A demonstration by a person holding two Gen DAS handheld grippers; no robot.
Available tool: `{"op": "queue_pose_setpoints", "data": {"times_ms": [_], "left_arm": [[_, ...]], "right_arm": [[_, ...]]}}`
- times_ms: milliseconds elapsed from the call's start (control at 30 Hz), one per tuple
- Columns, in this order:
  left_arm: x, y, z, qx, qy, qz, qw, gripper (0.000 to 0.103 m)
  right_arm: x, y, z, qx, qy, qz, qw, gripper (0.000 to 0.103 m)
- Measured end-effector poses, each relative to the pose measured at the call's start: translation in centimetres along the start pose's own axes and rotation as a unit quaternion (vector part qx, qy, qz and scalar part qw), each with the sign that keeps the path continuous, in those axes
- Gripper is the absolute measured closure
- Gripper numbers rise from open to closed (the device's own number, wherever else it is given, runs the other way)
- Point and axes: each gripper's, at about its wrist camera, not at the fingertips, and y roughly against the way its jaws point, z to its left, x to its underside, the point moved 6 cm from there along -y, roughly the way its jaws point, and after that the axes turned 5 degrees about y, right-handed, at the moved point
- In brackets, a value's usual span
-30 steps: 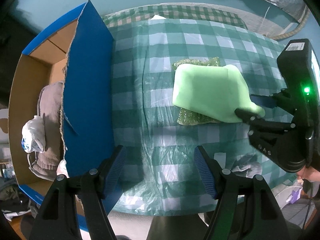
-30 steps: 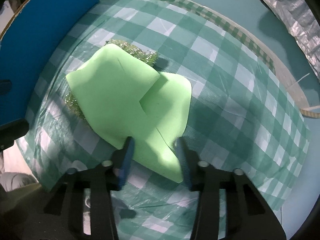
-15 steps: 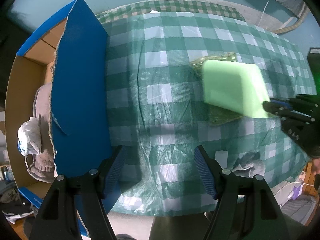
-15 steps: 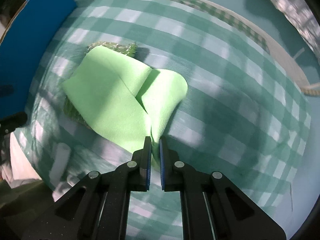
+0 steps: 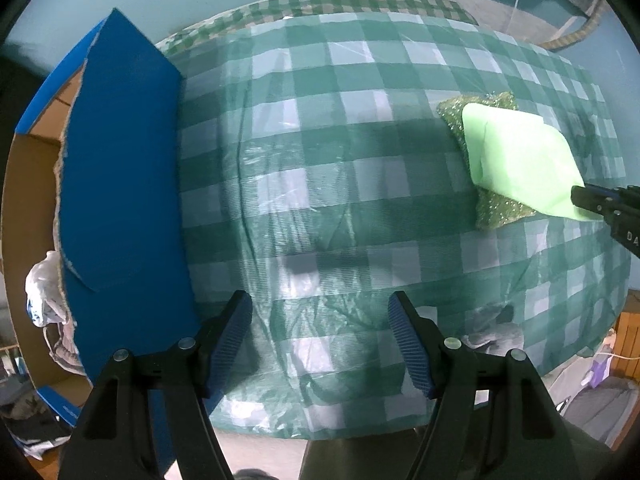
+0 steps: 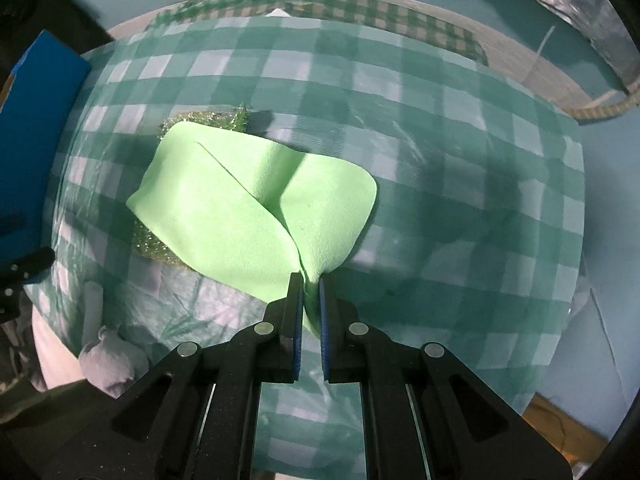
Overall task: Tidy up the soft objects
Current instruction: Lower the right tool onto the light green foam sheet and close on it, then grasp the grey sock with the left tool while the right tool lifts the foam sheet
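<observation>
Through the right wrist camera we look straight down on our right gripper (image 6: 309, 286), its jaws pinched tight on the near corner of the light green foam sheet (image 6: 256, 204); the sheet is folded over on itself, with a crease running up from the pinch. Our left wrist camera shows that same sheet (image 5: 520, 160) only from the side, at the far right, where the tip of the right gripper (image 5: 588, 198) bites its corner. Beneath the sheet lies a glittery green scouring pad (image 5: 502, 210), peeking out at the far and near edges, on the green checked tablecloth (image 5: 340, 184).

Only the left view opens into the blue cardboard box (image 5: 120, 184) standing at the table's left side: inside it we see a crumpled white cloth (image 5: 42, 292) and a grey cloth (image 5: 60, 354) below it. Our left gripper (image 5: 320, 332) hangs over the cloth's near edge, jaws spread wide, nothing between them
</observation>
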Motion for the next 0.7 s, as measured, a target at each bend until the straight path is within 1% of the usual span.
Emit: {"op": "queue_pose_setpoints", "data": {"times_ms": [100, 200, 300, 333, 367, 400, 467, 500, 533, 567, 633, 700], "left_arm": [[-0.3, -0.2, -1.1, 0.005, -0.008, 0.003, 1.0000, 0.031], [0.2, 0.2, -2.0, 0.019, -0.015, 0.005, 0.9997, 0.031], [1.1, 1.1, -3.3, 0.041, -0.031, 0.000, 0.9987, 0.023], [1.5, 1.3, -3.9, 0.047, -0.040, -0.003, 0.9981, 0.022], [1.9, 1.5, -4.5, 0.054, -0.050, -0.004, 0.9973, 0.022], [2.1, 1.7, -4.9, 0.060, -0.056, -0.003, 0.9966, 0.022], [2.9, 1.5, -6.2, 0.074, -0.066, 0.002, 0.9951, 0.019], [3.1, 1.5, -6.5, 0.076, -0.068, 0.005, 0.9948, 0.019], [3.4, 1.4, -7.0, 0.077, -0.070, 0.008, 0.9946, 0.019], [3.7, 1.2, -7.4, 0.075, -0.073, 0.012, 0.9944, 0.019], [4.0, 1.0, -8.3, 0.075, -0.076, 0.014, 0.9942, 0.019], [4.3, 0.7, -8.9, 0.075, -0.076, 0.013, 0.9942, 0.019]], "right_arm": [[0.6, 0.1, -0.5, -0.008, -0.009, -0.002, 1.000, 0.097], [1.2, 0.0, -0.8, -0.020, -0.021, 0.001, 1.000, 0.097], [1.5, 0.1, -0.9, -0.029, -0.025, -0.004, 0.999, 0.095], [1.5, 0.2, -1.0, -0.026, -0.025, -0.007, 0.999, 0.090], [1.6, 0.2, -1.0, -0.028, -0.026, -0.009, 0.999, 0.081], [1.6, 0.3, -0.9, -0.033, -0.026, -0.013, 0.999, 0.076], [1.9, 0.7, -0.7, -0.036, -0.019, -0.019, 0.999, 0.060], [1.9, 0.8, -0.6, -0.034, -0.014, -0.023, 0.999, 0.056], [1.9, 1.0, -0.4, -0.031, -0.007, -0.026, 0.999, 0.049], [1.9, 1.1, -0.3, -0.032, -0.001, -0.028, 0.999, 0.047], [1.8, 1.3, 0.3, -0.038, 0.018, -0.034, 0.999, 0.046], [1.7, 1.4, 0.9, -0.032, 0.041, -0.036, 0.998, 0.044]]}}
